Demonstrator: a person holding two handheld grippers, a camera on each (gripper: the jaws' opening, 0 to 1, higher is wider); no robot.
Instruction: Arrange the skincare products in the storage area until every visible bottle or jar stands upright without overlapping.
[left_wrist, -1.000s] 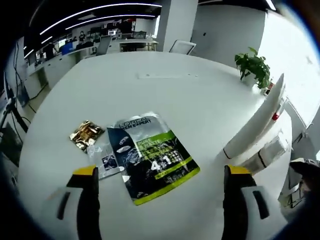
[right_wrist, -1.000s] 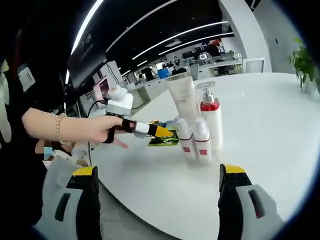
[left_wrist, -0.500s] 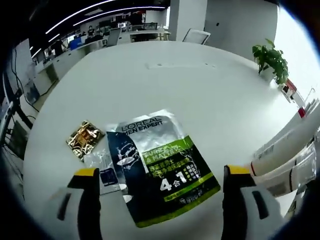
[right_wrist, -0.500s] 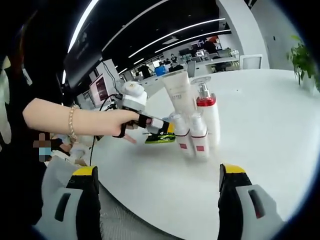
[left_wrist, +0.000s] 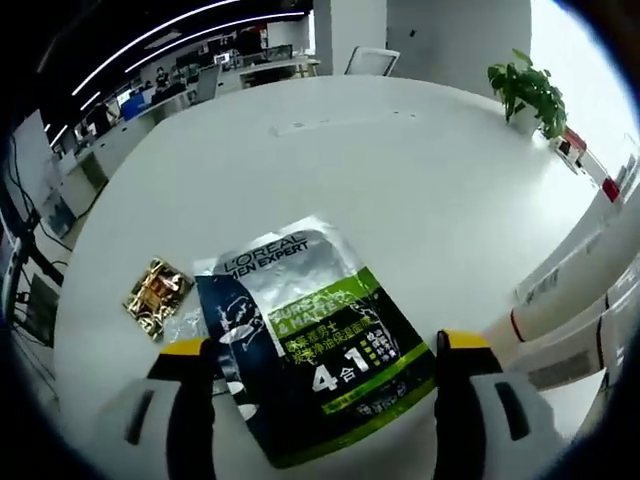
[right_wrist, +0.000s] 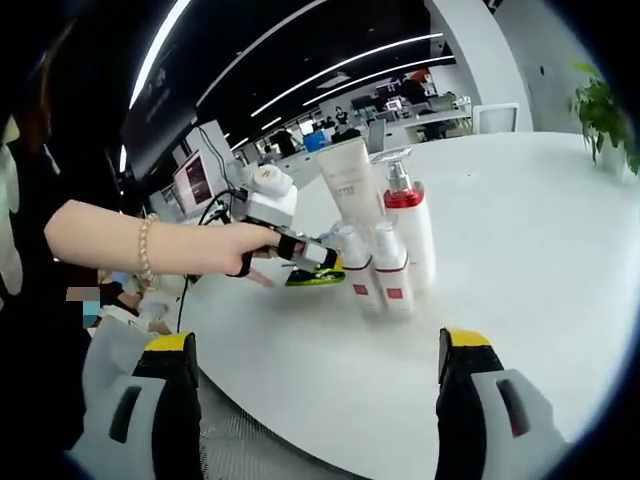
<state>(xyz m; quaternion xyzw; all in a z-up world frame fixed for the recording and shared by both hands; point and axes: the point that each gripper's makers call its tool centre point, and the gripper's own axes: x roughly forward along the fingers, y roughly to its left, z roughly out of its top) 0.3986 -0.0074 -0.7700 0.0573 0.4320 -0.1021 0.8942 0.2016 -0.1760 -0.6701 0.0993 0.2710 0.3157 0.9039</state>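
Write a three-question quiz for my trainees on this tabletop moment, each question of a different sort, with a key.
1. True or false: the green and black sachet lies flat on the white table.
2. Which bottle has a red collar? A the pump bottle, B the tall tube, C neither.
3. Fill in: the gold wrapper lies on the ____ table.

Key: 1 true. 2 A. 3 white. Both the left gripper and right gripper have their jaws apart, holding nothing.
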